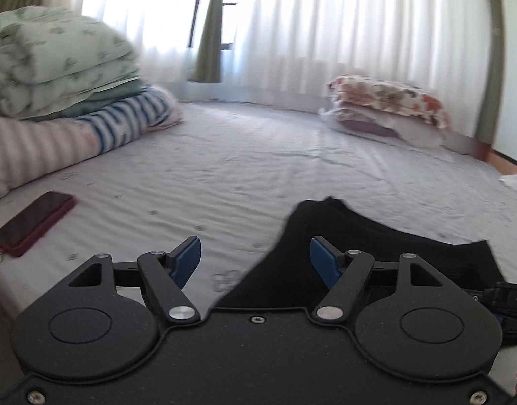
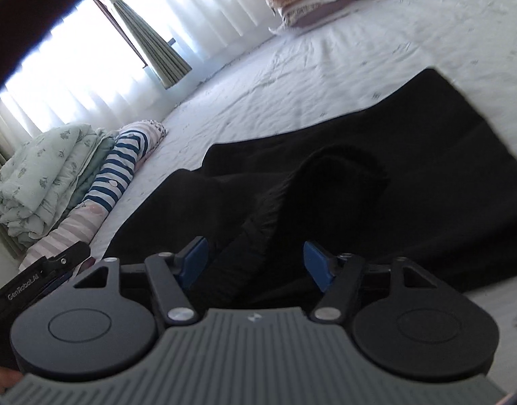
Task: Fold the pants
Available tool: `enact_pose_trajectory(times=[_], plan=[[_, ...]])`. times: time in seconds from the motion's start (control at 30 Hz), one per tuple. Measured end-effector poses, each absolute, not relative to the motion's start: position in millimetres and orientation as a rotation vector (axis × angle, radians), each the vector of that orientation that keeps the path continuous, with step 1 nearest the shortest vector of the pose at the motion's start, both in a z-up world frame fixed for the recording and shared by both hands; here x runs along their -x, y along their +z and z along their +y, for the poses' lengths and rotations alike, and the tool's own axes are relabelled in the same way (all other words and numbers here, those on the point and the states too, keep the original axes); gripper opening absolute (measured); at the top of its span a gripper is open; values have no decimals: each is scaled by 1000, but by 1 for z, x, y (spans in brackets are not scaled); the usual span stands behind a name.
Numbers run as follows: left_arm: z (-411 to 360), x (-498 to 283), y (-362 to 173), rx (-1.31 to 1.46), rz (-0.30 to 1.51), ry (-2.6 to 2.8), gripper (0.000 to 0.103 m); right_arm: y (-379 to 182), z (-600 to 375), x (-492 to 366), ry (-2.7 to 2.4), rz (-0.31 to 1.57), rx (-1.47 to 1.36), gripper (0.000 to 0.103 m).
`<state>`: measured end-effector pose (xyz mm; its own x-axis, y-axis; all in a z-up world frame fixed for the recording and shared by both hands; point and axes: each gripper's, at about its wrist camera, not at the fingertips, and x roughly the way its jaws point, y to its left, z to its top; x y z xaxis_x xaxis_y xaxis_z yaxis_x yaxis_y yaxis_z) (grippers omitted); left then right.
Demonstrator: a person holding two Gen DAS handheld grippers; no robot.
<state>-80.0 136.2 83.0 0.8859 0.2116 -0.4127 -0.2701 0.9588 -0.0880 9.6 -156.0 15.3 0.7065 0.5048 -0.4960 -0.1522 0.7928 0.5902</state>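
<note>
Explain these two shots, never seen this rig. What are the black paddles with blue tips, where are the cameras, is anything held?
No robot arm here: a person carries a two-finger gripper in each hand, each with a fisheye camera looking forward along its fingers. The black paddles are the gripper bodies; the blue tips are the finger pads.

One picture is from the left gripper, the other from the right gripper. Both stand open and hold nothing.

Below them is a bed with black pants lying rumpled on it, under both grippers. Also there: a phone in a red case, a stack of folded bedding and a floral pillow.
</note>
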Motion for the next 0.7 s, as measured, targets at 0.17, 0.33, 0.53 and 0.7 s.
enact_pose_trajectory(times=[0.17, 0.33, 0.53, 0.7], plan=[[157, 64, 69, 166, 436, 301, 70, 5, -123, -31, 359, 762, -487, 47], [155, 55, 63, 160, 445, 282, 69, 34, -146, -46, 342, 662, -579, 11], [131, 56, 62, 149, 446, 194, 69, 77, -191, -103, 211, 537, -604, 11], [94, 45, 50, 77, 469, 91, 70, 65, -209, -150, 95, 613, -474, 26]])
